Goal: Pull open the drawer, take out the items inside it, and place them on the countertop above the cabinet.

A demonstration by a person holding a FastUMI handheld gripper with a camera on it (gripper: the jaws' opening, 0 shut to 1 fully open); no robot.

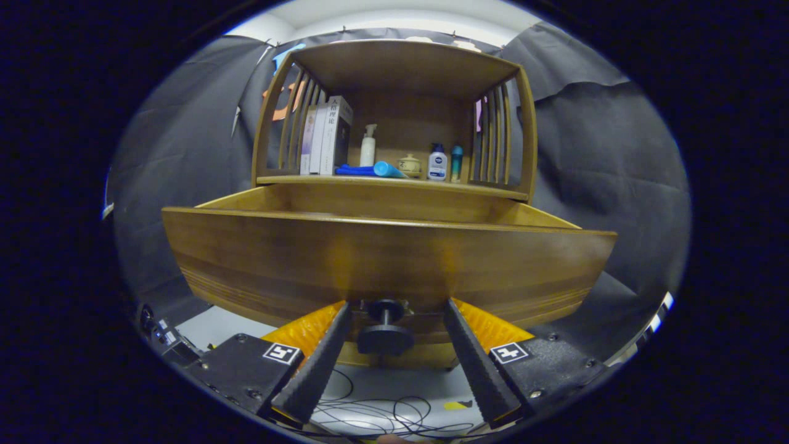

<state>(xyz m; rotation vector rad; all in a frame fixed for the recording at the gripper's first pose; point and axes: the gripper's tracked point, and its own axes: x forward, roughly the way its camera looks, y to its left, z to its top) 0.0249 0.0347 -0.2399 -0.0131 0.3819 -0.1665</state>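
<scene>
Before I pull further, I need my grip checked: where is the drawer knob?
In the gripper view, the drawer knob sits low on the open drawer's front panel, between the two spread tongs, which flank it without pressing on it.

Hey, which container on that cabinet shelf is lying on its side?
The light blue tube, lying flat beside the books; the pump bottle stands upright.

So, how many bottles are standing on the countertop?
3: a white pump bottle beside the books, then a white bottle and a teal bottle right of the small jar. Others may be hidden.
</scene>
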